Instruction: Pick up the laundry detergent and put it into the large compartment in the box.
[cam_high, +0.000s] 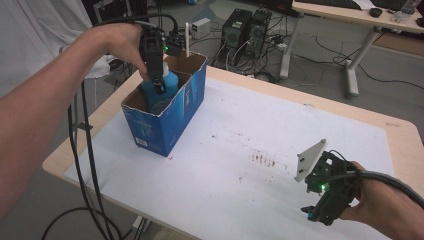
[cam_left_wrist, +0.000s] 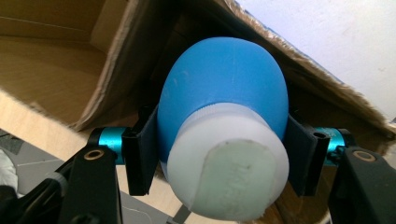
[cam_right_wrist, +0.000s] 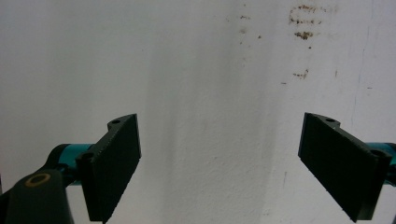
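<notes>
Reaching down into the open top of a blue cardboard box (cam_high: 165, 112), the left gripper (cam_high: 159, 82) has its two black jaws pressed against either side of a blue bottle (cam_high: 167, 82) with a white cap (cam_left_wrist: 229, 170). In the left gripper view the jaws sit flush on the bottle's shoulder just below the cap, and the brown inner walls of the box rise behind and around the bottle's rounded blue body (cam_left_wrist: 224, 79). From the high view the bottle stands roughly upright, its lower part inside the box and its upper part level with the rim. The box stands on the far left part of the worktop (cam_high: 240, 150), on a white sheet marked with small brownish stains (cam_high: 262, 159) near its middle. The right gripper (cam_high: 312, 210) hovers low over the near right corner of the worktop, well apart from the box, held in the person's right hand (cam_high: 385, 207), with a grey three-cornered plate (cam_high: 310, 159) on top of it. In the right gripper view its jaws are spread wide with nothing between them, only the white sheet (cam_right_wrist: 210, 93) and a few of the stains beyond. Black cables (cam_high: 85, 150) hang from the left gripper down past the worktop's left edge.
</notes>
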